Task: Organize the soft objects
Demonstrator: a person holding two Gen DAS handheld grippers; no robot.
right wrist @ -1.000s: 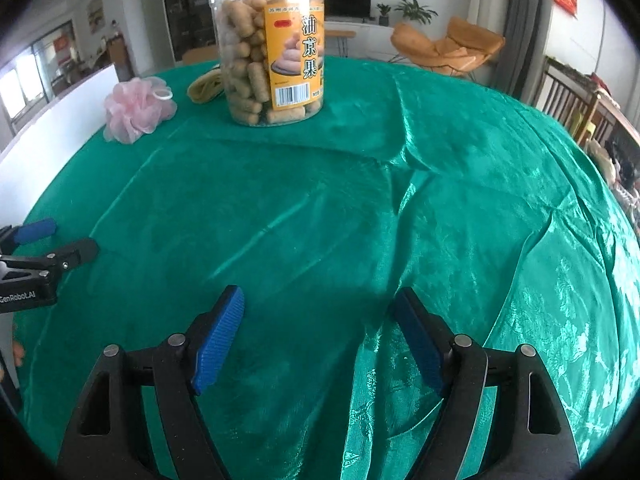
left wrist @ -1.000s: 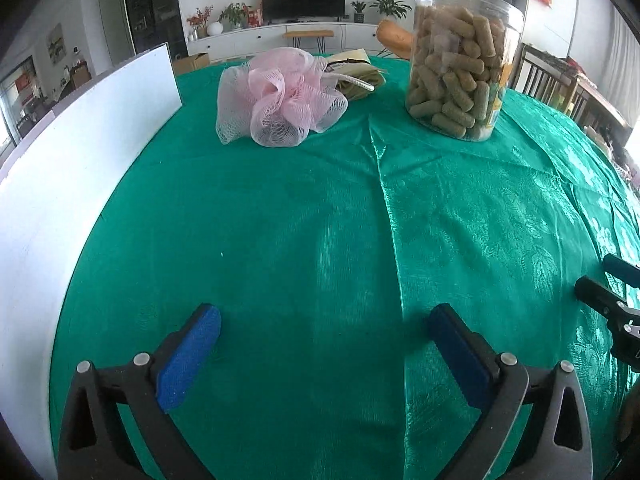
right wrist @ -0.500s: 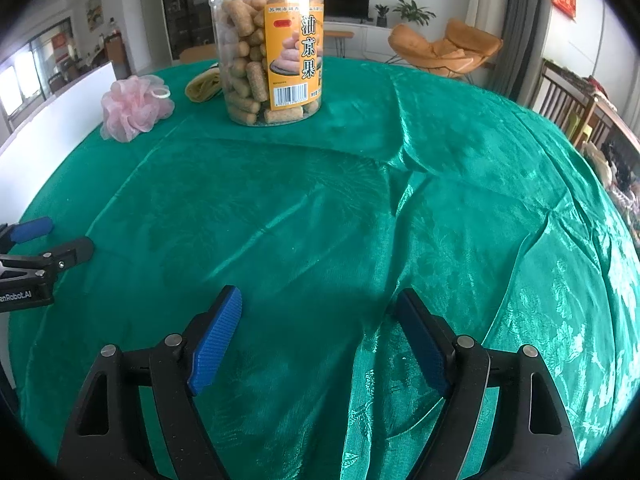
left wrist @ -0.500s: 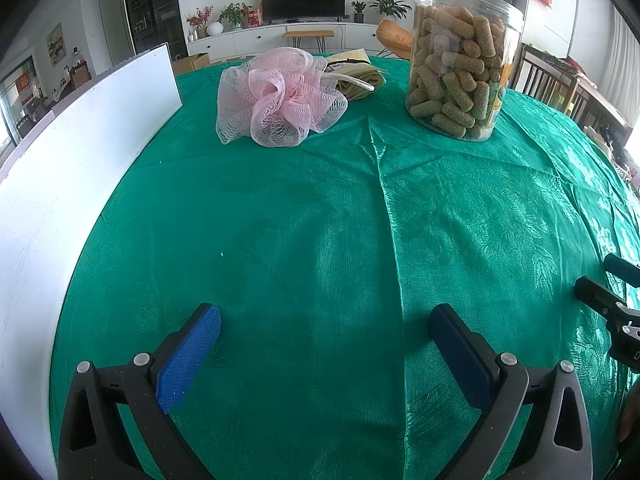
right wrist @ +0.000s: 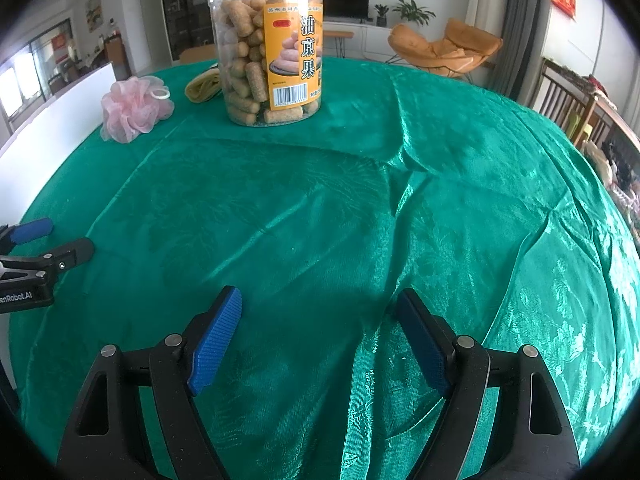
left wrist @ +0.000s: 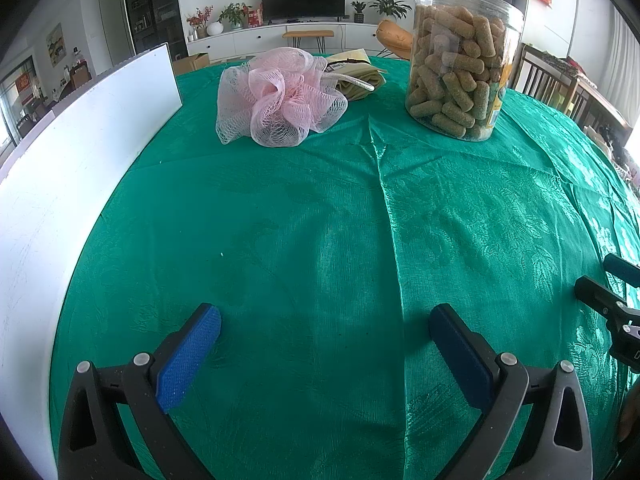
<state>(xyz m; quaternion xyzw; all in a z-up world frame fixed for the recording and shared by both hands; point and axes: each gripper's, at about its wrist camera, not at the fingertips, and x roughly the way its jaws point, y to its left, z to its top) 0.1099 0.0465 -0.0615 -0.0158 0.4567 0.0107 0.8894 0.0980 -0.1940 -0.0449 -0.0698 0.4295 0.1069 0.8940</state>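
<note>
A pink mesh bath pouf (left wrist: 280, 98) lies on the green tablecloth at the far side; it also shows in the right wrist view (right wrist: 134, 108). A folded yellow cloth (left wrist: 358, 74) lies right behind it, also seen beside the jar (right wrist: 202, 86). My left gripper (left wrist: 324, 320) is open and empty, low over the cloth, well short of the pouf. My right gripper (right wrist: 318, 308) is open and empty over the near middle of the table. Each gripper shows at the edge of the other's view.
A clear plastic jar of brown snack sticks (left wrist: 460, 60) stands to the right of the pouf, with an orange label (right wrist: 292, 62). A white board (left wrist: 60, 160) stands along the table's left edge. The tablecloth (right wrist: 400, 200) is wrinkled. Chairs stand beyond the table.
Both grippers have crept slightly forward and stay open. Nothing on the table has moved.
</note>
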